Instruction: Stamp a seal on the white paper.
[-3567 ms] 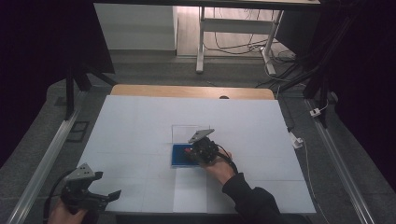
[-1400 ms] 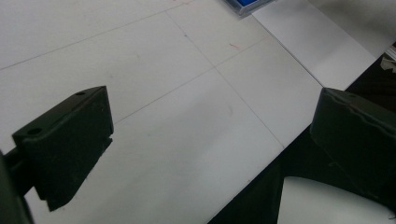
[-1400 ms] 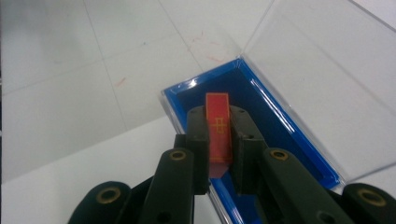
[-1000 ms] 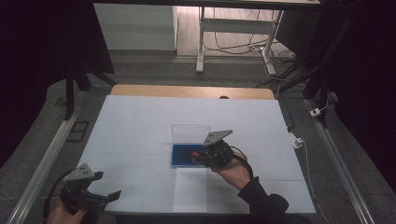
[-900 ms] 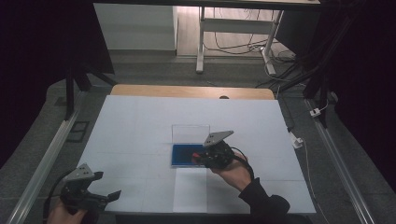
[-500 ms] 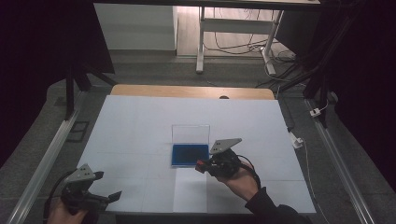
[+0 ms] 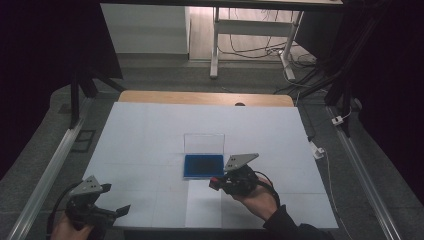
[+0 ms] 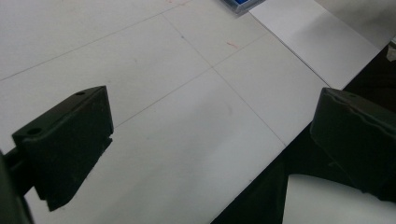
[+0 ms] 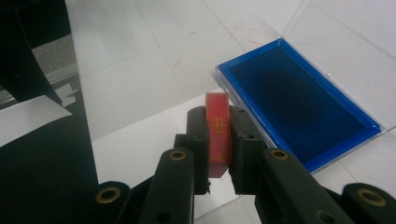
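Red card pulled back from the blue case

Since the earlier frames the right gripper [image 7: 216, 183] has drawn away from over the blue case [image 7: 203, 165] toward the person's edge of the table, and now sits just beside the case's near right corner. Its jaws are clamped on a small red card [image 9: 218, 133], which stands on edge between the pads with a yellow mark on its face; in the right gripper view the card rises above the jaw tips, with the case's blue tray lying open beyond it. The case's clear lid [image 7: 204, 142] stands up at its far side. Well away from the case, at the near left corner of the white table [image 7: 150, 130], the left gripper [image 7: 120, 210] has kept its place, jaws spread wide with nothing between them
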Demonstrator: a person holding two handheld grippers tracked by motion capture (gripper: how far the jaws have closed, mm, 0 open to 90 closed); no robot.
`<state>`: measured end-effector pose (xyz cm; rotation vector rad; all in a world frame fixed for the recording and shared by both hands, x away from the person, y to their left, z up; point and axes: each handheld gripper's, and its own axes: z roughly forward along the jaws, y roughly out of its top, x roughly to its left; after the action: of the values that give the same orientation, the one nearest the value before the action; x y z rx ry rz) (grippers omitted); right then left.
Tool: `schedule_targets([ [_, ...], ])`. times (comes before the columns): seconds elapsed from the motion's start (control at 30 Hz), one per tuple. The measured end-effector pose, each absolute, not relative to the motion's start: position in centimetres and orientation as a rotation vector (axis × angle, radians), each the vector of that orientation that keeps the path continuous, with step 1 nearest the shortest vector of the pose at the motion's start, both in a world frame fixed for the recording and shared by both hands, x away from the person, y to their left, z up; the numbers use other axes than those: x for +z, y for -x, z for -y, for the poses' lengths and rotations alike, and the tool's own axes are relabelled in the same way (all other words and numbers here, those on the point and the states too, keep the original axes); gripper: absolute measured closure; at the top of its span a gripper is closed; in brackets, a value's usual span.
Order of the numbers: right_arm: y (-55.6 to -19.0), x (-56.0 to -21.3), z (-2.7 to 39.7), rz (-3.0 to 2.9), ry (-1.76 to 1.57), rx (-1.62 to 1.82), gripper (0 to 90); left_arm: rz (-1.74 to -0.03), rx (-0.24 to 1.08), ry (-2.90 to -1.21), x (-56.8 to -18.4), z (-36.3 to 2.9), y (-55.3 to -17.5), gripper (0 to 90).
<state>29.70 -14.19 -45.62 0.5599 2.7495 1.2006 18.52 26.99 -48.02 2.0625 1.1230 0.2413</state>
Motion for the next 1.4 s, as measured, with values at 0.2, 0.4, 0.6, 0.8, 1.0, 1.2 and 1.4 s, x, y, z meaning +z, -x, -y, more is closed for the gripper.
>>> schedule_targets([
  [0.2,-29.3,-46.1,13.6,-2.767,-0.491,1.169,79.8,-1.123,0.241,-2.067,-48.0,-27.0,-18.5,0.0],
  [0.4,-29.0,-46.8,12.8,-2.808,-0.443,1.141,79.8,-1.122,0.244,-2.071,-48.0,-26.9,-18.6,0.0],
  [0.6,-28.8,-47.4,11.9,-2.811,-0.401,1.129,79.9,-1.121,0.242,-2.072,-48.0,-26.9,-18.6,0.0],
  [0.8,-28.9,-48.7,11.2,-2.831,-0.389,1.096,79.9,-1.120,0.240,-2.072,-48.0,-26.9,-18.6,0.0],
  [1.0,-28.9,-49.5,10.9,-2.844,-0.362,1.068,79.9,-1.118,0.239,-2.074,-48.0,-26.9,-18.6,0.0],
  [1.2,-29.1,-50.2,10.5,-2.856,-0.350,1.057,79.9,-1.116,0.237,-2.074,-48.0,-26.9,-18.6,0.0],
  [1.4,-28.9,-50.7,10.6,-2.860,-0.270,1.020,80.1,-1.116,0.235,-2.079,-48.1,-26.8,-18.7,0.0],
])
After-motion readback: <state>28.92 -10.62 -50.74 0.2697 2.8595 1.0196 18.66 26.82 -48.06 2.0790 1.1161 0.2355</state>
